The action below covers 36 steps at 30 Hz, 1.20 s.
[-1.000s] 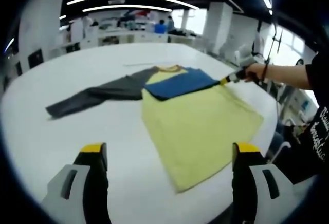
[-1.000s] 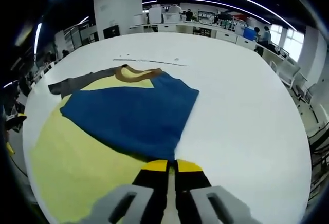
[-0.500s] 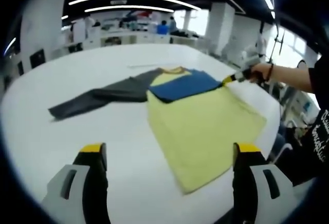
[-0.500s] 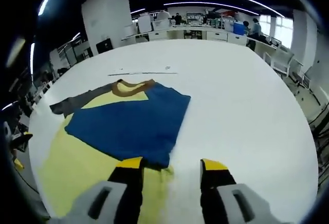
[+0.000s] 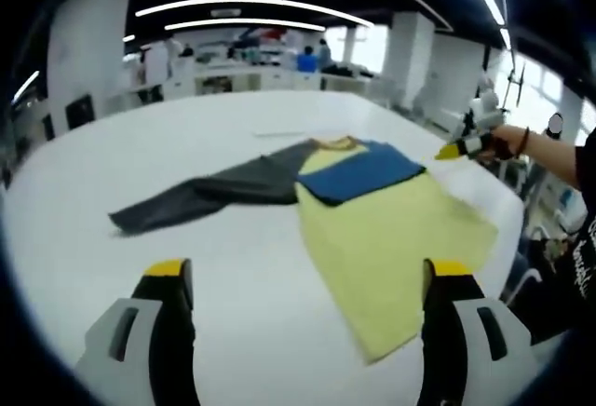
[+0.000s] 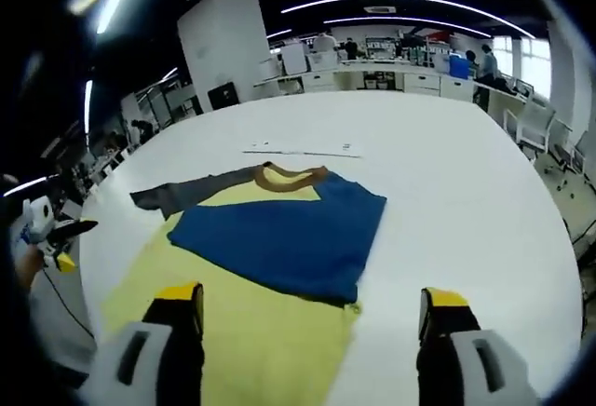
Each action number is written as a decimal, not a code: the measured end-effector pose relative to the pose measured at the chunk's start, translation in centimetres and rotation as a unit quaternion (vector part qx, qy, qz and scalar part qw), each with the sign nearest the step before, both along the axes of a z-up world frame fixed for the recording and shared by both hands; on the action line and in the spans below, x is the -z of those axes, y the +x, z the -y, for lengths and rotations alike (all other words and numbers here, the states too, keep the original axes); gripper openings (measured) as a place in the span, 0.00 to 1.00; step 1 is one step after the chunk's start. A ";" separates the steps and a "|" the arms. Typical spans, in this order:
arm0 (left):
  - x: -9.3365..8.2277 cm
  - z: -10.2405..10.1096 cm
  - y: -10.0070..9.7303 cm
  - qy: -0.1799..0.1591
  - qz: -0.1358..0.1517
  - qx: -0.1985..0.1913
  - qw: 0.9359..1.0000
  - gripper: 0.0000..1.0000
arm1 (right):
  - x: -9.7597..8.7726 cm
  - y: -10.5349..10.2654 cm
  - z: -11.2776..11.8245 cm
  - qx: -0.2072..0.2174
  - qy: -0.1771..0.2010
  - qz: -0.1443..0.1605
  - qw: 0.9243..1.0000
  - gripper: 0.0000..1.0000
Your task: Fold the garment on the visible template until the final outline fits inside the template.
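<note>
Shirt (image 5: 372,210) lies flat on the white tabletop (image 5: 233,136), a yellow body with a blue sleeve (image 6: 279,243) already folded across the chest and a grey sleeve (image 5: 200,196) stretched out flat toward nine o'clock in the left gripper view. Both your tools are free of the cloth: the left tool (image 5: 307,280) hangs with its jaws wide and nothing between them, and the right tool (image 6: 312,308) is likewise spread wide and empty above the hem side of the blue fold. In the left gripper view you can see your right tool (image 5: 461,148) out at three o'clock, off the shirt's edge. A thin marked line (image 6: 303,151) shows on the tabletop beyond the collar (image 6: 289,178); whether that belongs to the template I cannot tell. By my reading one sleeve fold is done and the grey one is next. Bring your left tool to the grey cuff, pinch one layer only, and carry it across the chest to match the blue.
</note>
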<state>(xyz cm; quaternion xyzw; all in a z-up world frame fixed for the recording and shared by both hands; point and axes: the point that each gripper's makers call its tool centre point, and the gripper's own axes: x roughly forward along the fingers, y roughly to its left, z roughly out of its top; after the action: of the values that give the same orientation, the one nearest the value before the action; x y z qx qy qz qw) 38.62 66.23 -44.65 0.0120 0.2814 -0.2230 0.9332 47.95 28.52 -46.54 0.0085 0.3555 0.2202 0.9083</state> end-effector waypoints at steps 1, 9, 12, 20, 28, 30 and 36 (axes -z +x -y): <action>-0.1 -0.3 0.2 0.001 0.002 -0.004 1.000 0.99 | -0.3 -0.4 -0.2 -0.006 0.002 0.001 1.000 1.00; -0.4 -3.7 2.5 0.015 0.015 -0.037 0.999 0.99 | -2.3 -2.7 -2.0 -0.044 0.012 0.017 0.999 1.00; -0.3 -5.7 3.5 0.021 0.016 -0.060 0.998 0.98 | -2.9 -3.6 -2.7 -0.061 0.011 0.022 0.998 1.00; 0.2 -9.3 5.1 0.034 0.024 -0.109 0.993 0.90 | -3.8 -5.1 -3.4 -0.086 0.004 0.036 0.996 0.99; 1.4 -12.9 7.0 0.048 0.029 -0.164 0.985 0.80 | -4.2 -6.9 -4.3 -0.116 0.008 0.041 0.992 0.99; 1.6 -13.7 7.6 0.050 0.035 -0.176 0.983 0.77 | -4.3 -7.2 -4.4 -0.120 0.005 0.042 0.992 0.99; 2.5 -15.9 9.0 0.042 0.031 -0.215 0.975 0.68 | -4.4 -7.5 -4.3 -0.110 0.010 0.055 0.992 0.97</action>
<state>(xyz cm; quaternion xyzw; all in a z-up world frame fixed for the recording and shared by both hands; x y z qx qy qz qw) 47.66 82.10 -47.12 -0.0033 0.2575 -0.0047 0.9663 40.46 32.85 -42.10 -0.0337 0.3011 0.3228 0.8967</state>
